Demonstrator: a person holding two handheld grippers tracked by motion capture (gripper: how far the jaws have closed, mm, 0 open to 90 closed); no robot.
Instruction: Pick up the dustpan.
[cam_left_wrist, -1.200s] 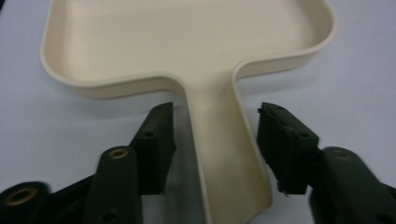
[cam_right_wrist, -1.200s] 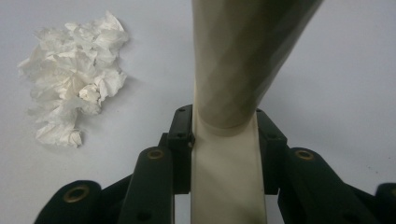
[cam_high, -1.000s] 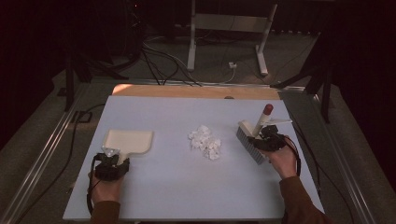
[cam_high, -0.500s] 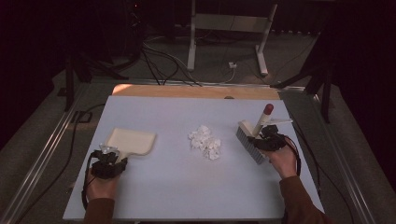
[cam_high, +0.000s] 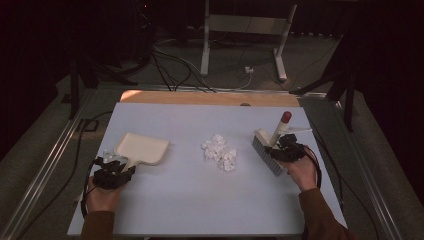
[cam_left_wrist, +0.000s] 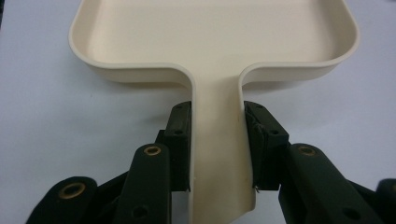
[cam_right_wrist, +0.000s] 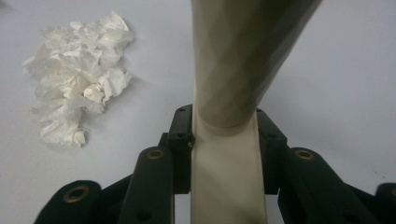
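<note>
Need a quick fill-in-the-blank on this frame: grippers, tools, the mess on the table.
1. The left gripper is shut on the handle of the cream ____.
2. The right gripper grips the handle of the ____.
3. Between the two tools lies a heap of crumpled white ____.

Missing words: dustpan; brush; paper.
</note>
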